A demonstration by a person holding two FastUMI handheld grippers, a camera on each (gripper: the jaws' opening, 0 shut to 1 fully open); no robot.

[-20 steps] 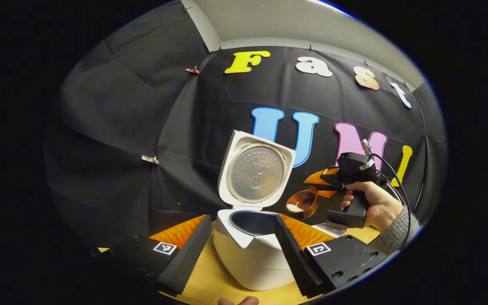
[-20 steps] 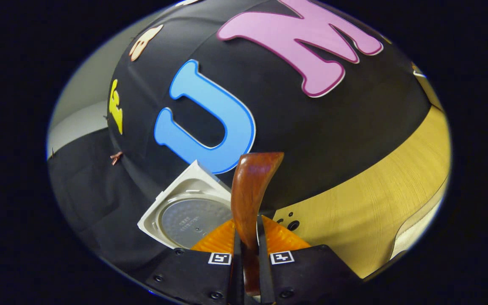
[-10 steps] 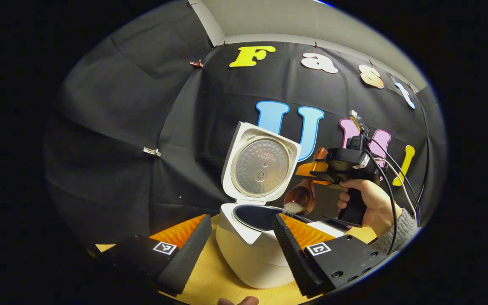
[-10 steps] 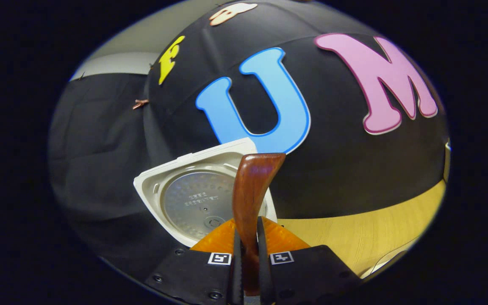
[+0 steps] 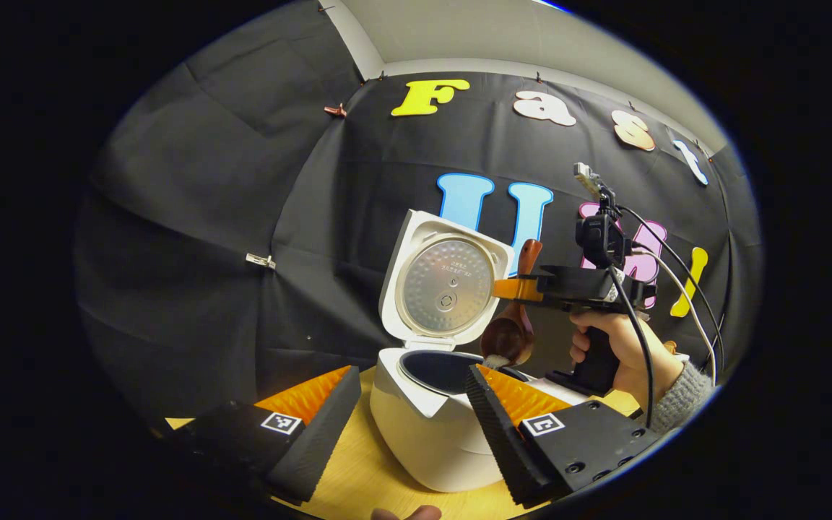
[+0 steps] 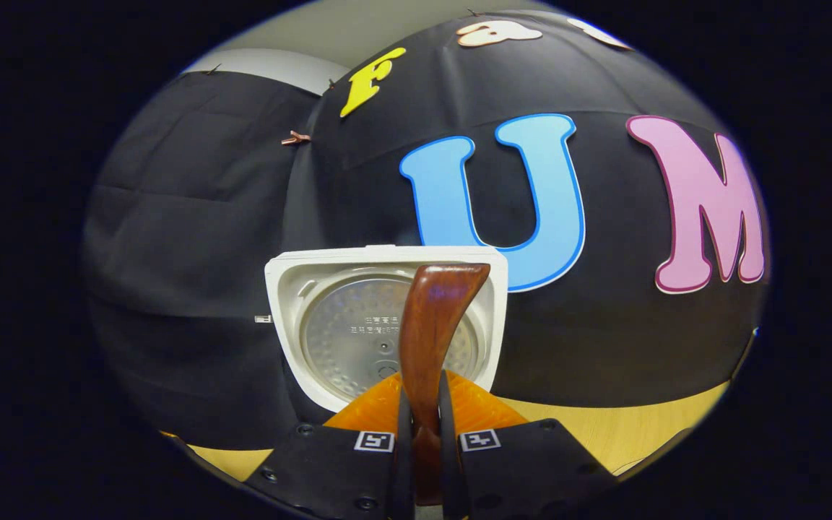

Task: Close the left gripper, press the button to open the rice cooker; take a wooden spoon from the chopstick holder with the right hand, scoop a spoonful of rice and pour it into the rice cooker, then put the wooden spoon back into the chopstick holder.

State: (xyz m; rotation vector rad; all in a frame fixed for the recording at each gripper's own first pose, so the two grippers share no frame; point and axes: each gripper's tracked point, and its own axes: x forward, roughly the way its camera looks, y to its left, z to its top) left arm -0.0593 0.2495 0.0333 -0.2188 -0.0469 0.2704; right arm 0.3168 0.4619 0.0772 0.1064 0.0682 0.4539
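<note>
The white rice cooker [image 5: 423,440] stands on the table with its lid [image 5: 445,282] up and the dark inner pot [image 5: 434,370] showing. My left gripper [image 5: 412,374] is open, one finger on each side of the cooker's front and apart from it. In the left gripper view, a hand holds my right gripper [image 5: 528,289] level above the pot's right rim, shut on the wooden spoon [image 5: 513,328]. The spoon hangs bowl down, and white rice [image 5: 495,360] spills from it into the pot. In the right gripper view, the spoon's handle [image 6: 430,332] rises between the fingers of my right gripper [image 6: 423,393], in front of the lid [image 6: 344,325].
The wooden table [image 5: 365,477] runs under the cooker and off to the right [image 6: 604,426]. The black cloth wall stands close behind the cooker. A fingertip [image 5: 405,513] shows at the bottom edge of the left gripper view.
My right gripper rolled and rose beside the lid, turning the spoon from level to bowl down. The rice that lay in the spoon now falls into the pot. My left gripper stayed put.
</note>
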